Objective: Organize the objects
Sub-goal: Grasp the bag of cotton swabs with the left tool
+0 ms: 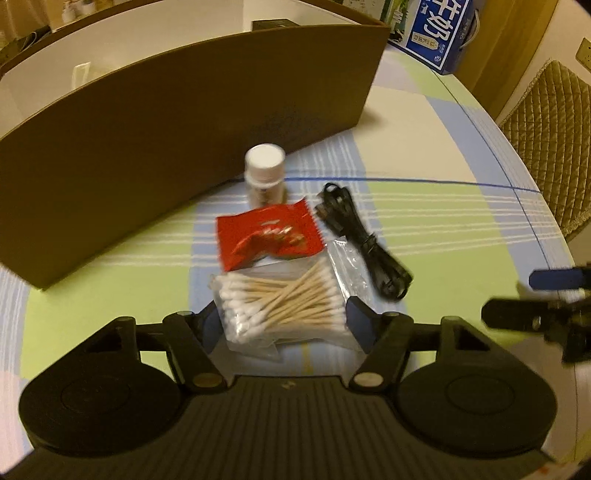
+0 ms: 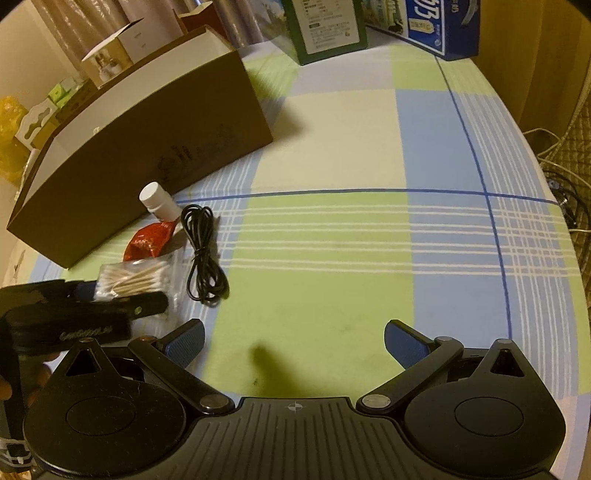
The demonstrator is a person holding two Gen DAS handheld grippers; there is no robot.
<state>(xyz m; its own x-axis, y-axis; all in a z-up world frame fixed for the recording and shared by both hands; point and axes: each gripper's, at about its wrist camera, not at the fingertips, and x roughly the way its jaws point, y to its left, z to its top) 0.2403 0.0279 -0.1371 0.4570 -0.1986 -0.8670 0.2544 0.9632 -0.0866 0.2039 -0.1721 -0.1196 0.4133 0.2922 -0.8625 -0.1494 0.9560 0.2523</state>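
A clear bag of cotton swabs lies on the plaid tablecloth, and my left gripper is shut on it, one pad against each side. Just beyond it are a red snack packet, a white-capped bottle and a coiled black cable. In the right wrist view the swab bag, packet, bottle and cable sit at the left. My right gripper is open over bare cloth, to the right of the pile; it also shows at the edge of the left wrist view.
A long brown open box stands behind the items. A blue milk carton and a green box stand at the far edge. A quilted chair back is past the table's right edge, with cables hanging there.
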